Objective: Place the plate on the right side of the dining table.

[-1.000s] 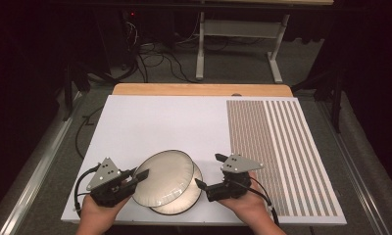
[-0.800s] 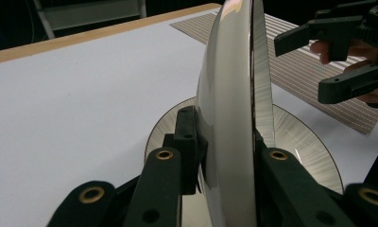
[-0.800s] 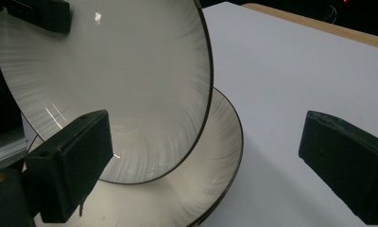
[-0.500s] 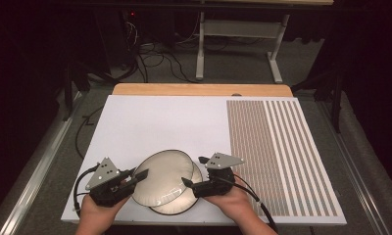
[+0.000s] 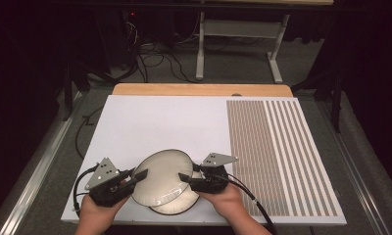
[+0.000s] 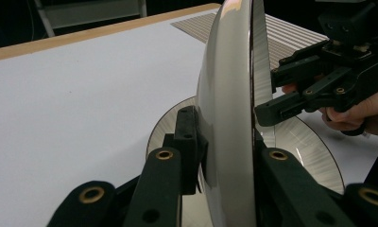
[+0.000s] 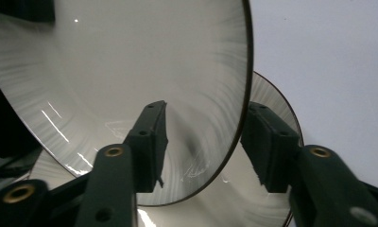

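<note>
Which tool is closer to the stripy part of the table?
The right tool. It sits beside the stripes; the left tool is across the tilted plate, farther away.

The right tongs (image 5: 183,176) have moved in from beside the plates, their open jaws now straddling the near rim of the upper plate (image 5: 160,177); that plate, clamped at its left edge by the left tongs (image 5: 137,176), has tipped up steeper off the lower plate (image 5: 177,205); the right hand (image 5: 223,198) shifted leftward with them.
</note>
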### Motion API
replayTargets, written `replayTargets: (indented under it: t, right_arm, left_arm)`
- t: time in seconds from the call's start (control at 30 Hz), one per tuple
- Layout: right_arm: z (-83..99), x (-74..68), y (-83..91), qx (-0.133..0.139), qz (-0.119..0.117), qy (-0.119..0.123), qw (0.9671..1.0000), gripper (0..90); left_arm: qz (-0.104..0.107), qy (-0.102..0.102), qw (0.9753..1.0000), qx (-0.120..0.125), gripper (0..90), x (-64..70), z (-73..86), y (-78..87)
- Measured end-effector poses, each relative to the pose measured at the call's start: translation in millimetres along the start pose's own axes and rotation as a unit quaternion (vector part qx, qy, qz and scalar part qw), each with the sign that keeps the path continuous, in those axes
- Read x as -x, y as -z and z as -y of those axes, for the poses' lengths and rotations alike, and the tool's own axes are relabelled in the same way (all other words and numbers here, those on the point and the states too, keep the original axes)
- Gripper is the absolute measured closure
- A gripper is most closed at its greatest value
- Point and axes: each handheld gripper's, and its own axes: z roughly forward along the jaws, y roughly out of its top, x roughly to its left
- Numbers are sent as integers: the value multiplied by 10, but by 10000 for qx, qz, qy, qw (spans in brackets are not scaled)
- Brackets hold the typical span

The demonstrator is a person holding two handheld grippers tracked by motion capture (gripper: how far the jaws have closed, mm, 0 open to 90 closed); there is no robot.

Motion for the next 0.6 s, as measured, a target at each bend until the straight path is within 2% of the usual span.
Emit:
replayTargets:
  t: [0.13,0.6]
  right_arm:
    - [26,37,-1,-18,-103,-228,9997,615]
    - [44,60,-6,-33,-215,-463,9987,761]
  left_arm:
    - [-3,3,10000,0,769,1,0,0]
    - [-9,50,10000,14,770,1,6,1]
